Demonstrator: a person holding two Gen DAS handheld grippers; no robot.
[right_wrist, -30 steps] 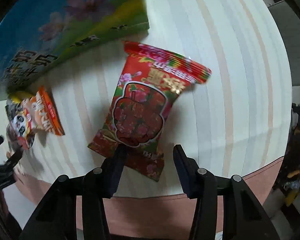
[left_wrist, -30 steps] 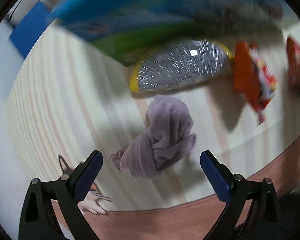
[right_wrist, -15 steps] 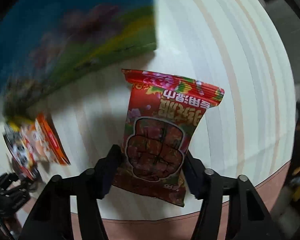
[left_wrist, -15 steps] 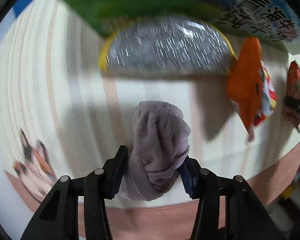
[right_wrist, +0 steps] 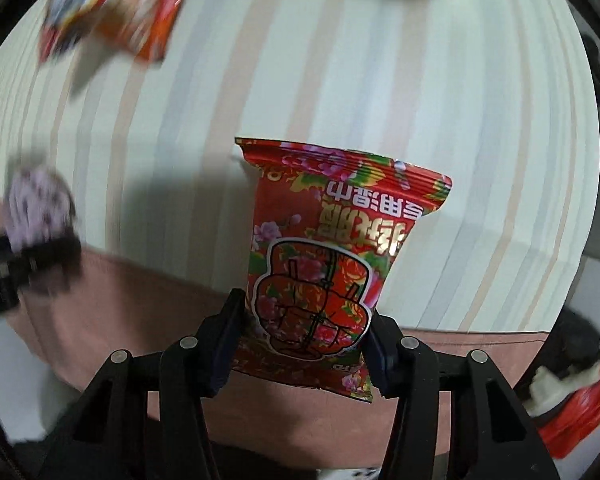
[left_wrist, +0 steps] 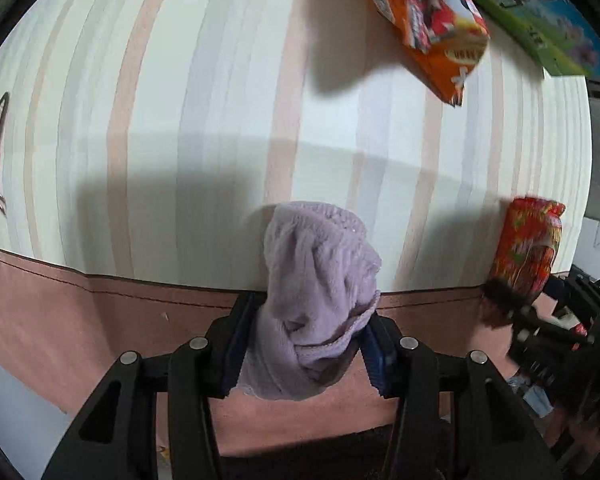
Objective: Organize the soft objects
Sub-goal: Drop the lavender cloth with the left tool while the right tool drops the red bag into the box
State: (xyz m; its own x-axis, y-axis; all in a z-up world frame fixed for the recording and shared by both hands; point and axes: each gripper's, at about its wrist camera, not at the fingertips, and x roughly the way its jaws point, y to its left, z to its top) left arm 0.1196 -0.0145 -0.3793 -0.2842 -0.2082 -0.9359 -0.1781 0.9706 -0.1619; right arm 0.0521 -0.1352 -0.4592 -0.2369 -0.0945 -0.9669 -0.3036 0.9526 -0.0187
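My left gripper (left_wrist: 306, 344) is shut on a bundled lilac fleece cloth (left_wrist: 316, 280) and holds it above the front edge of the striped tablecloth (left_wrist: 180, 100). My right gripper (right_wrist: 304, 344) is shut on a red flowered snack bag (right_wrist: 332, 248), lifted off the cloth. In the left wrist view the red bag (left_wrist: 528, 244) shows at the right, held in the other gripper. In the right wrist view the lilac cloth (right_wrist: 36, 204) shows blurred at the left.
An orange snack bag (left_wrist: 432, 28) lies at the far side of the table, also seen in the right wrist view (right_wrist: 140, 4). A blue-green box (left_wrist: 540, 16) stands behind it. A pink border (left_wrist: 80, 312) runs along the table's front edge.
Both grippers closed on their objects and lifted them back toward the table's front edge; the silver bag left the left view.
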